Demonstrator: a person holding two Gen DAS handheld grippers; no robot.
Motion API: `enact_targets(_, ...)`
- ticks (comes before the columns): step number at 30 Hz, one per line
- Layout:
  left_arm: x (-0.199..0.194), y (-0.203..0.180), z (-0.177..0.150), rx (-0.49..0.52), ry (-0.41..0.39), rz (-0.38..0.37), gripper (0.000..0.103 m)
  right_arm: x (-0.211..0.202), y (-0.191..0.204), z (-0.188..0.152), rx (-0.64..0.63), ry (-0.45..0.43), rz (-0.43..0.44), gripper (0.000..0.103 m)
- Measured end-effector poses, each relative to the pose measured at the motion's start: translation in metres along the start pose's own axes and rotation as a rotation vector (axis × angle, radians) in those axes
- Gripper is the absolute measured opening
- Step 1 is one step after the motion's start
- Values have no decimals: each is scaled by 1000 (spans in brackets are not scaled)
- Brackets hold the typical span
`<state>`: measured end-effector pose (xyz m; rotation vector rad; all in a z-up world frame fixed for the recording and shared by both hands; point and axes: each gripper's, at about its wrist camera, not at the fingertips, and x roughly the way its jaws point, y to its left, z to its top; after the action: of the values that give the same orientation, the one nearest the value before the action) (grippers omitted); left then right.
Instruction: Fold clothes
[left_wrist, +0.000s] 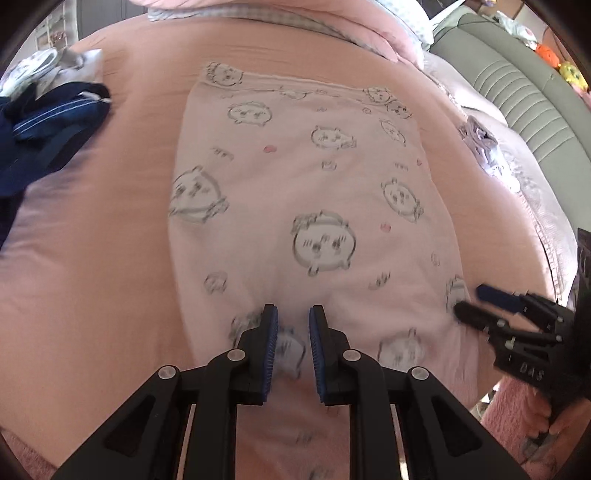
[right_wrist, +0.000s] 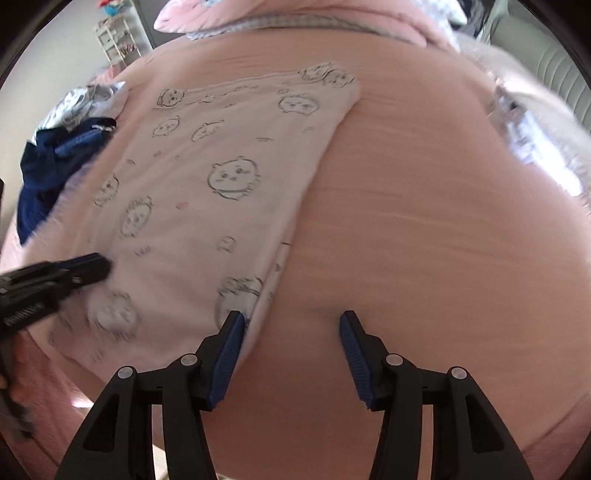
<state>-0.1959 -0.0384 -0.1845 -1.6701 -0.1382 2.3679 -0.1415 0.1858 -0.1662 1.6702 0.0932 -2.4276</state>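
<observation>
Clearly the pink printed garment (left_wrist: 303, 192) is lying flat on the bed (left_wrist: 110, 258); soft and limp, it is needing a hem-corner grip. Left tongs (left_wrist: 293, 314) are hovering slightly parted, gripping nothing; right tongs (right_wrist: 291, 325) are gaping empty at its edge.

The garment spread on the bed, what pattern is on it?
Pale pink garment printed with grey outlined cartoon animal faces; clearest in the left wrist view.
</observation>
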Motion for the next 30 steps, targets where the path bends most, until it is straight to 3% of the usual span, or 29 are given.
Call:
enact_targets(4,-17,8,-21,-25,27,52,15,-19,-22,-25,40,6,-20,52)
enact_targets(8,-33,10,-21,-137,-20,-59,15,-43,-13,-25,58,-72,74,52)
enact_targets(11,-36,7,-29,-122,-13,-45,15,-51,17,-14,-42,-119,132,54)
enact_targets(13,-34,8,-36,-125,3,-28,15,-40,26,-12,-79,-82,200,54)
enact_targets(15,-33,12,-48,-173,2,-37,15,-7,27,-16,-50,43,175,54)
enact_targets(17,-35,14,-60,-202,-43,-56,15,-11,14,-31,-28,-10,220,54)
enact_targets(20,-44,16,-75,-220,-79,-53,15,-18,-3,-49,12,-12,242,54)
enact_targets(24,-45,28,-81,-268,-76,-67,16,-23,-7,-60,-16,-29,184,54)
enact_targets(26,-45,34,-83,-301,-67,-38,21,-20,-3,-59,-34,-34,141,54)
enact_targets(28,-49,43,-90,-358,-84,-53,24,-22,-6,-62,-34,-32,105,54)
enact_targets(30,-55,48,-92,-392,-126,-63,24,-34,-15,-65,10,-55,123,54)
